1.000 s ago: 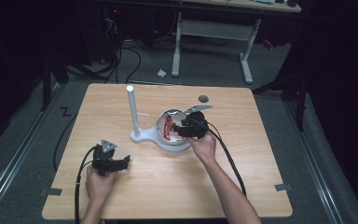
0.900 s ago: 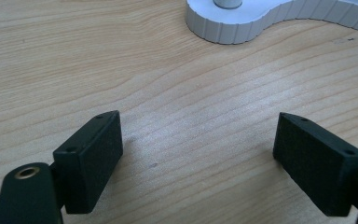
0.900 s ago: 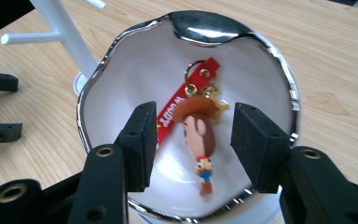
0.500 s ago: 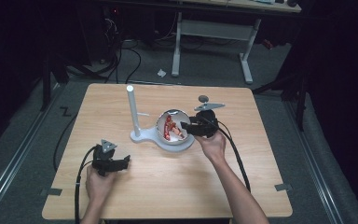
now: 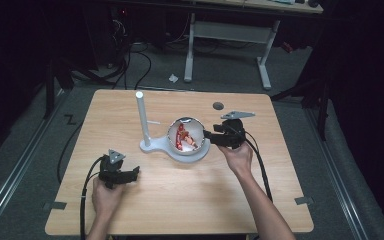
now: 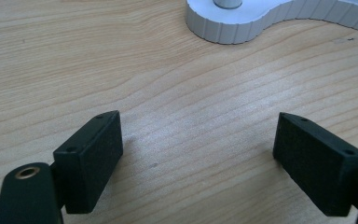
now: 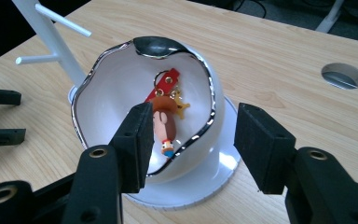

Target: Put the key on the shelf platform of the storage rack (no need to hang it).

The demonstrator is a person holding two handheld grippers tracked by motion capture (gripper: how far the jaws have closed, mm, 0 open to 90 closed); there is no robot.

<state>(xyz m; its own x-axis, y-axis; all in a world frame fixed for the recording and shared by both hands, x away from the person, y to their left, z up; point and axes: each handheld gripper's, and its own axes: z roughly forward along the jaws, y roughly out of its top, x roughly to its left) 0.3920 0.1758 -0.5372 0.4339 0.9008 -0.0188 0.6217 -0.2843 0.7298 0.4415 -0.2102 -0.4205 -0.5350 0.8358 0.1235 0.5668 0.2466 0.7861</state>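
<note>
A white bowl [image 5: 186, 135] with a chrome rim rests on the white stand's base [image 5: 150, 146], beside its upright pole [image 5: 141, 117]. Inside the bowl [image 7: 107, 88] lies a keychain [image 7: 165, 121]: a small figure on a red strap. My right gripper [image 5: 209, 136] is just right of the bowl, pointing left at it. Its jaws [image 7: 193, 116] have just been opening and stand apart, touching nothing, with the bowl's near rim seen beyond them. My left gripper [image 5: 132, 174] rests low at the front left, open [image 6: 198, 119] over bare wood, the stand base [image 6: 242, 23] ahead of it.
A round grey hole [image 5: 218, 105] sits in the tabletop [image 5: 190, 200] behind the right gripper. Cables trail from both grippers toward the near edge. The stand's thin side pegs [image 7: 60, 18] stick out from the pole. A white-legged desk [image 5: 230, 30] stands beyond the table.
My right gripper has drawn back from over the bowl to its right side and lifted a little, jaws wider. The keychain stays in the bowl. The left gripper has not moved.
</note>
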